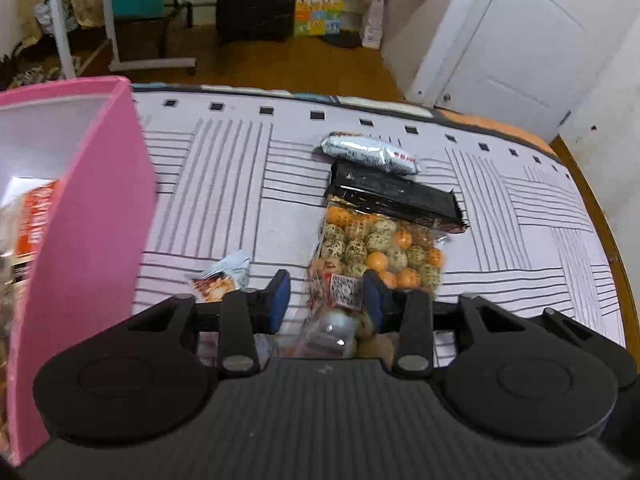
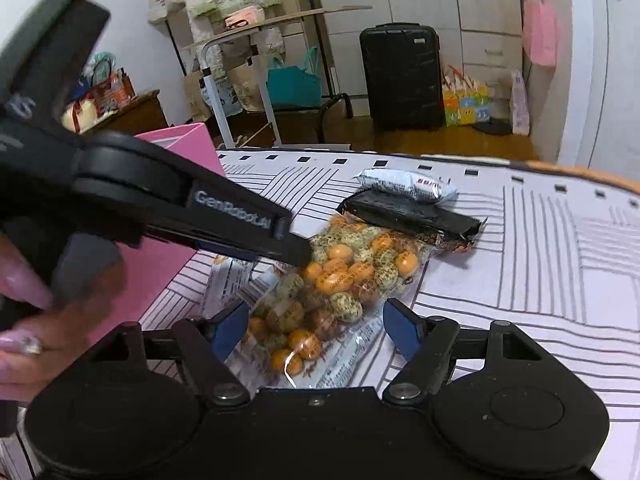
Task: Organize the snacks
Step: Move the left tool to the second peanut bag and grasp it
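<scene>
both hand-held grippers are wide and grip nothing: left hand-held gripper [image 1: 326,296], right hand-held gripper [image 2: 316,330]; clear snack bag [image 2: 340,280] of orange and speckled balls lies on the striped bed [image 2: 540,264] between their fingers; pink box [image 1: 88,216] just left.

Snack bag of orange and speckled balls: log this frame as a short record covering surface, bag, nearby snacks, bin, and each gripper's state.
surface: striped cloth over a table
bag: clear bag of orange and speckled balls, lying flat
nearby snacks: black packet overlapping the bag's far end; silver packet beyond it; small sachet to the bag's left
bin: pink bin at left, snacks inside
left gripper: jaws open, over the bag's near end
right gripper: jaws open, either side of the bag
</scene>
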The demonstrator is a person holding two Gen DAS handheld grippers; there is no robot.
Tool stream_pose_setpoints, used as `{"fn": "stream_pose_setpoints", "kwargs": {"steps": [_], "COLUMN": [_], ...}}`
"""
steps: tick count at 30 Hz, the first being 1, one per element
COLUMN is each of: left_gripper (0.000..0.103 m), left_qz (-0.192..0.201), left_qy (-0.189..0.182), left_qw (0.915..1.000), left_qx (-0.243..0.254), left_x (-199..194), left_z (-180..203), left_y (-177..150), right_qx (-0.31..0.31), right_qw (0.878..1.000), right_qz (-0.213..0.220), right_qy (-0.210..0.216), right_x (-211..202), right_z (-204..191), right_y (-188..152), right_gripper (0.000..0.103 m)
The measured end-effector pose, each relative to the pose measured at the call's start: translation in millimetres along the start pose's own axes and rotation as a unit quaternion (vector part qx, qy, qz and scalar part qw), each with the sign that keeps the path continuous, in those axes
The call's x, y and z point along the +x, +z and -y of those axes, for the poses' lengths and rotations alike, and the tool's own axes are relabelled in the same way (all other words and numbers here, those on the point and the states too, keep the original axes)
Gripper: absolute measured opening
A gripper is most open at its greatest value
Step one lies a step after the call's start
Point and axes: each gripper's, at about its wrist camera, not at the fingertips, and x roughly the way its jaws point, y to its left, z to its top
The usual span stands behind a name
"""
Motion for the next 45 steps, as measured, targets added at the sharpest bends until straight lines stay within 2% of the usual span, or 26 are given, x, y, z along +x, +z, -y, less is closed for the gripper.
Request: {"fn": "stream_pose_setpoints", "kwargs": {"steps": [3,4,6,10,14,19,27,36,45], "left_gripper": [0.044,0.049,0.058,0.062,0.058,0.054,0.051,0.049,0.049], "left_qz": [-0.008,-0.014,-0.039,-0.086,-0.081,-0.075,-0.074,-0.085,-0.078], "left_qy": [-0.024,-0.032,-0.051,-0.101,-0.094,-0.086,-0.071,-0.073,-0.076], "left_qw": [0.9993,0.9989,0.9968,0.9890,0.9896,0.9927,0.9942,0.9932,0.9941], "left_qx": [-0.026,-0.033,-0.047,-0.067,-0.073,-0.038,-0.031,-0.033,-0.003], "left_x": [5,6,12,22,20,13,5,-8,-52], "left_z": [-10,-12,-17,-21,-17,-8,-1,6,18], "left_y": [3,5,5,0,-5,-8,-11,-19,-28], "right_qx": [0.001,-0.001,-0.001,0.007,0.005,0.009,0.019,-0.005,-0.007], "right_qw": [1.000,1.000,1.000,1.000,1.000,0.999,0.999,0.999,0.999], "right_qz": [0.003,0.003,-0.007,-0.011,-0.017,-0.029,-0.022,-0.018,-0.014], "right_qy": [0.013,0.013,0.015,0.018,0.018,0.030,0.029,0.034,0.036], "right_x": [4,5,8,10,14,18,20,0,-40], "right_z": [2,2,2,4,3,2,-1,-7,-23], "right_y": [-2,-3,-4,-4,-4,0,-5,-6,-1], "right_gripper": [0.080,0.080,0.080,0.082,0.085,0.090,0.095,0.091,0.091]}}
